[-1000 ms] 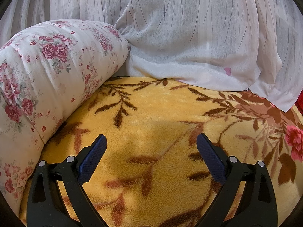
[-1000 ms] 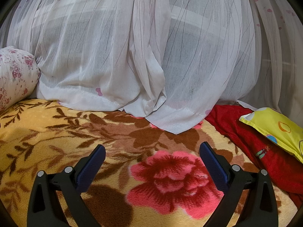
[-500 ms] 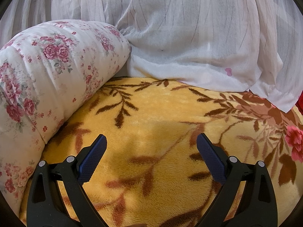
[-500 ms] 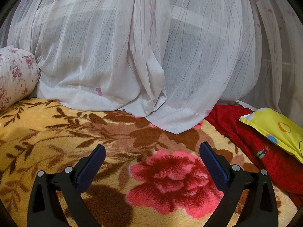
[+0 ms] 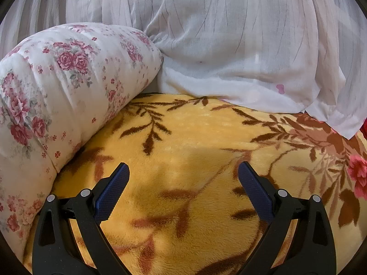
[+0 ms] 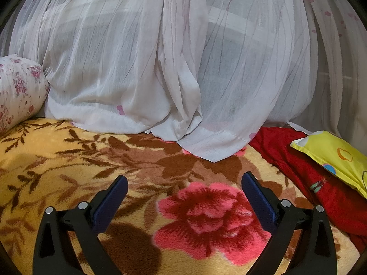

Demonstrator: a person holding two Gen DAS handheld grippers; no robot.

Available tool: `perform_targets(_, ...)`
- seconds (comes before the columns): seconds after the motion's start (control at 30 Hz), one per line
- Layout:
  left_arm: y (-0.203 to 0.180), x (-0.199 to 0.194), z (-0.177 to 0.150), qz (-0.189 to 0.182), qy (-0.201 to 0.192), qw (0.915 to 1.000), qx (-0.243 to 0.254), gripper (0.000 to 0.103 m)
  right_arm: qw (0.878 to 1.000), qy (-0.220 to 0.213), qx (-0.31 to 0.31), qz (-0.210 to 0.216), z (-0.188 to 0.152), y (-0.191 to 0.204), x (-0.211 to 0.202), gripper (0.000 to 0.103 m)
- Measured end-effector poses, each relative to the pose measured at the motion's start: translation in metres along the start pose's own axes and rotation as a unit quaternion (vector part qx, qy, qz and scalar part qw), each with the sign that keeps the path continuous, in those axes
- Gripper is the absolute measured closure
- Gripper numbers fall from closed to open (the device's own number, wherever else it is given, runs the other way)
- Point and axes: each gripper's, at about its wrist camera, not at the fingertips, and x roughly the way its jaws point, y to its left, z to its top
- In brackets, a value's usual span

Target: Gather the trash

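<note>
No trash shows in either view. My left gripper point(image 5: 183, 171) is open and empty, low over a yellow plush blanket point(image 5: 195, 137) with brown leaf print. My right gripper point(image 6: 184, 182) is open and empty, low over the same blanket point(image 6: 68, 155), just above a large pink flower print point(image 6: 206, 217).
A white floral bolster pillow point(image 5: 57, 91) lies at the left and shows at the left edge of the right wrist view point(image 6: 18, 91). A sheer white curtain point(image 6: 172, 68) drapes onto the blanket behind. A red cloth point(image 6: 309, 171) and yellow pillow point(image 6: 332, 155) lie at the right.
The left view has shifted very slightly, with the pillow a touch nearer the centre. The right gripper has not moved. Both stay open.
</note>
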Motion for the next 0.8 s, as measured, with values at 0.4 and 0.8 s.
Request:
perform_targets(0.4, -0.0029, -0.0015, 0.0007, 0.003, -0.002, 1.0, 0.006, 0.01, 1.0, 0.0, 0.0, 0.0, -0.0013, 0.0001, -0.0002, 0.005)
perform_targets(0.8, -0.0037, -0.0004, 0.0002, 0.003, -0.001, 1.0, 0.007, 0.01, 1.0, 0.0, 0.0, 0.001, -0.0006, 0.0001, 0.0002, 0.005)
